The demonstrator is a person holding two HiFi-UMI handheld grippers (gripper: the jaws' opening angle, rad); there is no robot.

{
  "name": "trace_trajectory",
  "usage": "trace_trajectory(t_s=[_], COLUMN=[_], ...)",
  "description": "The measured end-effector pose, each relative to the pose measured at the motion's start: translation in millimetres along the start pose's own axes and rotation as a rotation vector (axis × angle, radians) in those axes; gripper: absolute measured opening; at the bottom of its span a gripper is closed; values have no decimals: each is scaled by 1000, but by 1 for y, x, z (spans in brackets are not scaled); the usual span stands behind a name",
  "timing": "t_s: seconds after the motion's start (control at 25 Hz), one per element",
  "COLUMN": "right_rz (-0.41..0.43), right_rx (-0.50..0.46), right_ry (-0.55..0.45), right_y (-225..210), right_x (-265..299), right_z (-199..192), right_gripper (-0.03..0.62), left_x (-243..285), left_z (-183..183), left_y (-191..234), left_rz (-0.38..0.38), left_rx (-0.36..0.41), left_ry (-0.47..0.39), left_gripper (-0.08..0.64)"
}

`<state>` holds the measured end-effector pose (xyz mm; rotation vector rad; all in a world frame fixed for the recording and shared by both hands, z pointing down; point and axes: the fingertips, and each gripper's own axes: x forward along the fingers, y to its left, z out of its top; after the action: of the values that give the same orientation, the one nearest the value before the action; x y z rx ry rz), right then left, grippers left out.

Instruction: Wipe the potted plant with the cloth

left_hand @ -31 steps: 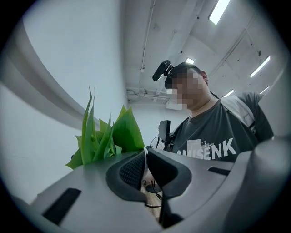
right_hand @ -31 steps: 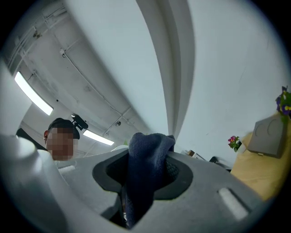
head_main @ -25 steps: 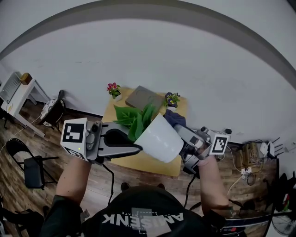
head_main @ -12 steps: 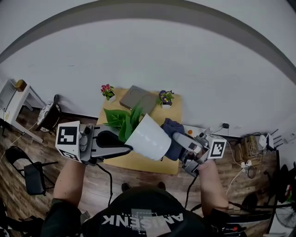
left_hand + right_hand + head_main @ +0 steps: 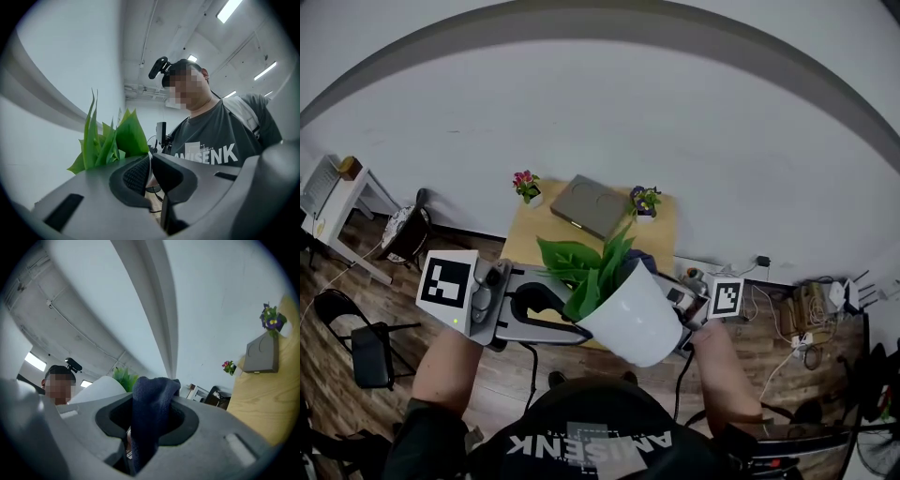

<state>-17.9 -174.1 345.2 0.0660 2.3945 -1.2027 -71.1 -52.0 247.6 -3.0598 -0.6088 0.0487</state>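
Table (image 5: 525, 225): yellow wood, against the wall; grey box (image 5: 592, 206) + two small flower pots on it. The task's pot isn't on it, so no support from below; the grip alone carries the load.
White pot (image 5: 633, 314): up in the air over the table's near edge, btwn the two grippers, in front of the person's chest. Tilted, mouth toward the wall & left. Plain, smooth, tapered, no marks seen. Looks rigid; wall prob. slippery.
Left gripper (image 5: 574, 325): clenched on the pot's rim, jaws nearly together w/ a thin pale edge btwn the pads. Tip: hold firm, no wrist roll while the other side rubs; a one-edge pinch could let the pot swing.
Right gripper (image 5: 151, 401): clamped on the cloth, at the pot's right side, mostly hidden behind it in head view. Tip: lead w/ the cloth tuft, not bare jaw plastic; light strokes along the wall, pushing toward the left grip, not away.
Leaves (image 5: 591, 267): bright green, broad & pointed, a bunch sticking out of the mouth. Look thin, bendy. If wiping these: base to tip, v. light.
Cloth (image 5: 147, 437): dark blue, terry-like nap, bunched, a fold poking past the jaw tips. Touching pot or not: can't tell.
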Motion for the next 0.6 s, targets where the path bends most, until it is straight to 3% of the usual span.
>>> trace_trajectory(t_s=[0.24, 0.44, 0.6], right_rz=[131, 234, 249], right_rx=[117, 167, 191], right_ry=[84, 74, 46], right_y=[3, 19, 21], right_x=[26, 22, 11], right_z=[-31, -35, -36], right_gripper=[126, 126, 126], left_x=[4, 14, 18], left_z=[5, -10, -18], left_y=[-3, -9, -14], left_rz=[-21, -9, 5], left_rx=[19, 17, 11], left_ry=[13, 78, 105], left_gripper=[18, 18, 18])
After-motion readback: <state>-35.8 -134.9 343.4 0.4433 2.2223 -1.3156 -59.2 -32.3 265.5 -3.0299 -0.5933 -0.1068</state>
